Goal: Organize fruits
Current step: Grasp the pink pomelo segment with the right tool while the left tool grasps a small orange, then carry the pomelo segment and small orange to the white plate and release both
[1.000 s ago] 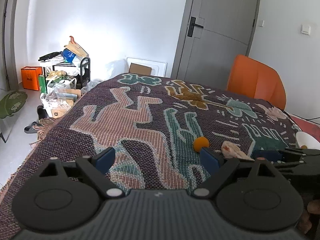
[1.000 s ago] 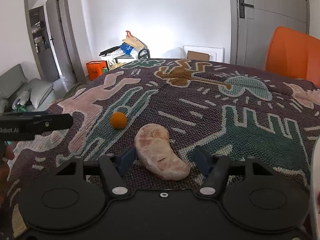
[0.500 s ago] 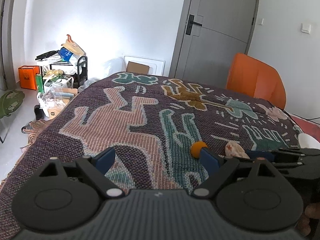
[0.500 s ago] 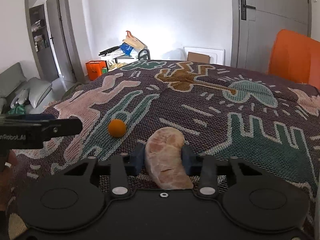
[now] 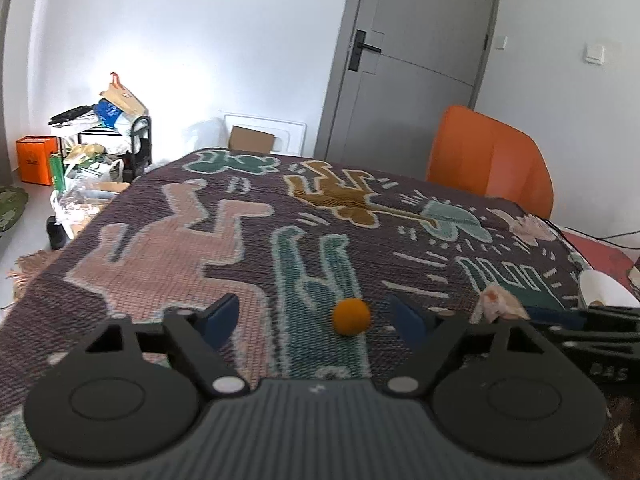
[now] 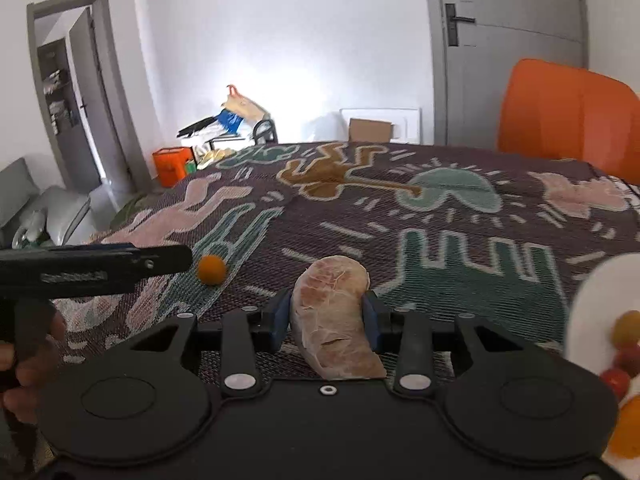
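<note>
A small orange fruit (image 5: 351,316) lies on the patterned blanket (image 5: 248,236). My left gripper (image 5: 316,320) is open, and the fruit sits between its fingertips, nearer the right one. The fruit also shows in the right wrist view (image 6: 212,269). My right gripper (image 6: 325,314) is shut on a peeled pomelo segment (image 6: 334,320) and holds it above the blanket. The segment shows in the left wrist view (image 5: 498,302) too. A white plate (image 6: 596,304) with several small fruits sits at the right edge.
An orange chair (image 5: 490,160) stands behind the blanket-covered surface. A grey door (image 5: 416,60) is in the back wall. A cluttered rack (image 5: 108,132) and an orange box (image 5: 36,160) stand on the floor at the left.
My right gripper closed on the pomelo segment and lifted it toward the plate. My left gripper moved right until the orange fruit came between its fingers.
</note>
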Tool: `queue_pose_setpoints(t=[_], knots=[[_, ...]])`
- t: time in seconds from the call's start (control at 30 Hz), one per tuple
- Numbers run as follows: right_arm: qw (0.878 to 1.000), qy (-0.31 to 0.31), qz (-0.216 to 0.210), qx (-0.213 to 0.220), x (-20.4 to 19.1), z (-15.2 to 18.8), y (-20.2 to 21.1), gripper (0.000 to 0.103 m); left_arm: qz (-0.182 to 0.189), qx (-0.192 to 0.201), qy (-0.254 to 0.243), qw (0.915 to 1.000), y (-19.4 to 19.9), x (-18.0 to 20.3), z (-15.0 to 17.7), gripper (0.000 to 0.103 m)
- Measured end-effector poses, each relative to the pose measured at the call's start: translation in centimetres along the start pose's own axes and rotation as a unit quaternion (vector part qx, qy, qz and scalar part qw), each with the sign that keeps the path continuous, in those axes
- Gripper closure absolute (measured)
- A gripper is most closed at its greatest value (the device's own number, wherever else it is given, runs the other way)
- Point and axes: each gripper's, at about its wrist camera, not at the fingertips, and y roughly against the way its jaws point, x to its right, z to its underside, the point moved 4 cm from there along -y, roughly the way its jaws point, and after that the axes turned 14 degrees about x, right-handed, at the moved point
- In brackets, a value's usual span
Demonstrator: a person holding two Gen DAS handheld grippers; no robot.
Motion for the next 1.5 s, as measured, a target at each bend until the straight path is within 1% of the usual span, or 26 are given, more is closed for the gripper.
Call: queue_pose_setpoints(t=[0.07, 0.2, 0.27, 0.3, 0.33, 0.37, 0.4, 0.43, 0.53, 0.77, 0.97, 1.23, 1.5], knots=[[1.000, -0.004, 0.005, 0.007, 0.3, -0.3, 0.7, 0.067, 0.004, -0.005, -0.001, 1.0000, -0.6, 0.5, 0.2, 0.034], [1.000, -0.012, 0.017, 0.021, 1.1, -0.8, 1.9, 0.067, 0.004, -0.018, -0.010, 0.9998, -1.7, 1.2, 0.7, 0.043], [0.999, -0.016, 0.020, 0.025, 1.5, -0.9, 2.5, 0.067, 0.000, -0.026, -0.009, 0.9996, -2.2, 1.3, 1.0, 0.053], [0.999, -0.016, 0.023, 0.027, 1.7, -0.9, 2.7, 0.067, 0.000, -0.030, -0.005, 0.9995, -2.4, 1.3, 1.1, 0.055], [0.999, -0.017, 0.026, 0.028, 1.9, -1.0, 3.0, 0.067, -0.002, -0.033, -0.001, 0.9995, -2.6, 1.3, 1.2, 0.063], [0.999, -0.019, 0.028, 0.030, 2.1, -1.0, 3.2, 0.067, -0.005, -0.033, 0.000, 0.9994, -2.7, 1.4, 1.3, 0.074], [0.999, -0.021, 0.029, 0.032, 2.3, -1.1, 3.4, 0.067, -0.005, -0.033, 0.000, 0.9994, -2.7, 1.5, 1.3, 0.080], [0.999, -0.023, 0.032, 0.034, 2.5, -1.1, 3.6, 0.067, -0.005, -0.035, 0.003, 0.9994, -2.7, 1.6, 1.3, 0.082], [0.998, -0.028, 0.040, 0.041, 3.2, -1.3, 4.4, 0.067, 0.010, -0.032, 0.012, 0.9994, -2.4, 2.1, 1.0, 0.082], [0.996, -0.038, 0.058, 0.060, 5.0, -1.8, 6.3, 0.067, 0.049, -0.016, 0.005, 0.9987, -1.1, 5.1, 0.1, 0.082], [0.994, -0.044, 0.078, 0.068, 6.9, -1.8, 7.7, 0.067, 0.074, -0.011, -0.002, 0.9972, -0.3, 7.5, -0.2, 0.082], [0.990, -0.056, 0.107, 0.076, 9.4, -1.3, 9.3, 0.067, 0.102, -0.004, -0.013, 0.9947, 0.6, 10.3, -0.5, 0.082], [0.986, -0.065, 0.134, 0.079, 11.7, -0.8, 10.5, 0.066, 0.122, 0.000, -0.022, 0.9923, 1.4, 12.5, -0.6, 0.082]])
